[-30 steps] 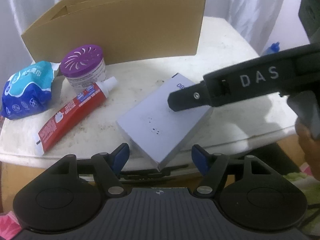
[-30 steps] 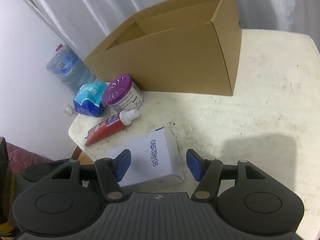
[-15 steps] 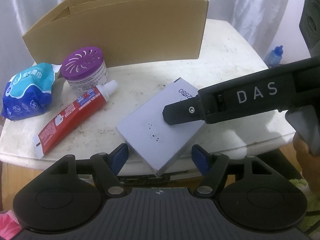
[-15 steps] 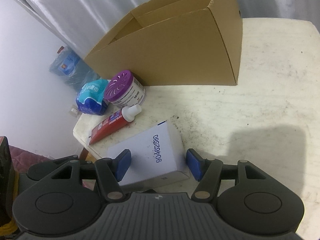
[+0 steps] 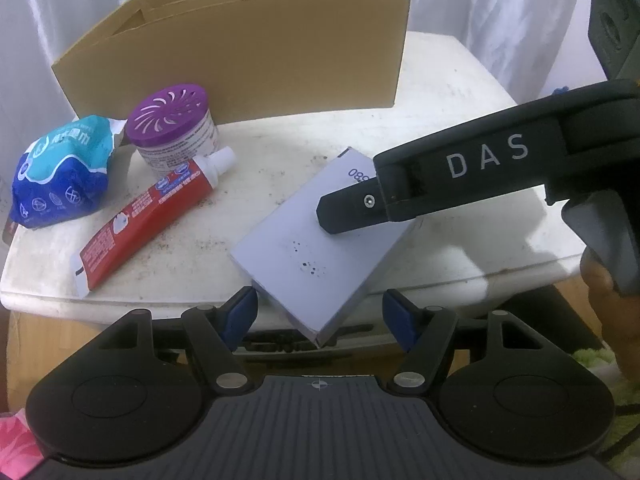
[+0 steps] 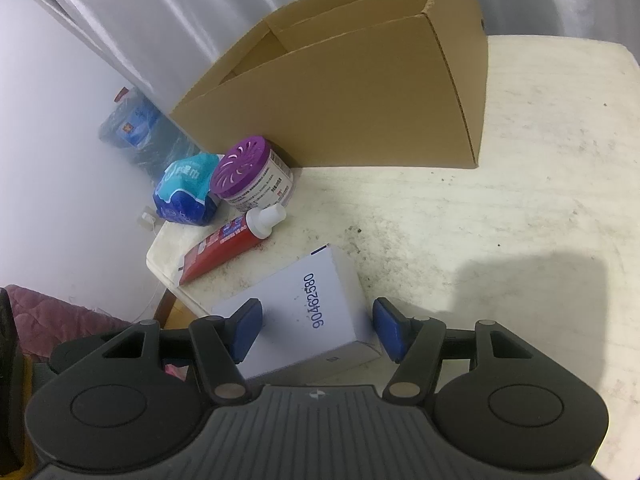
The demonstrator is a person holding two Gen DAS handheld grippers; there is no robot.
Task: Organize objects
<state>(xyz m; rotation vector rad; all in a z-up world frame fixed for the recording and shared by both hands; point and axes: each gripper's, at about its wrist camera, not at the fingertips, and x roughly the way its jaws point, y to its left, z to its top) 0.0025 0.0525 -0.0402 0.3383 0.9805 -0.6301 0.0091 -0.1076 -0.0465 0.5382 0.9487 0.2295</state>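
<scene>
Hovering low at centre frame, the right gripper (image 6: 316, 330) straddles a flat white cardboard box (image 6: 304, 312) on the stained white table (image 6: 520, 208), jaws half open, pads not touching it. The left gripper (image 5: 320, 316), equally open and empty, hangs by the box's overhanging corner, with the brown cardboard carton (image 5: 248, 48) standing at upper centre.

The white box (image 6: 304, 316) between the right gripper's (image 6: 316, 330) fingers reads "90462580"; the gripper's side reads "DAS".
</scene>
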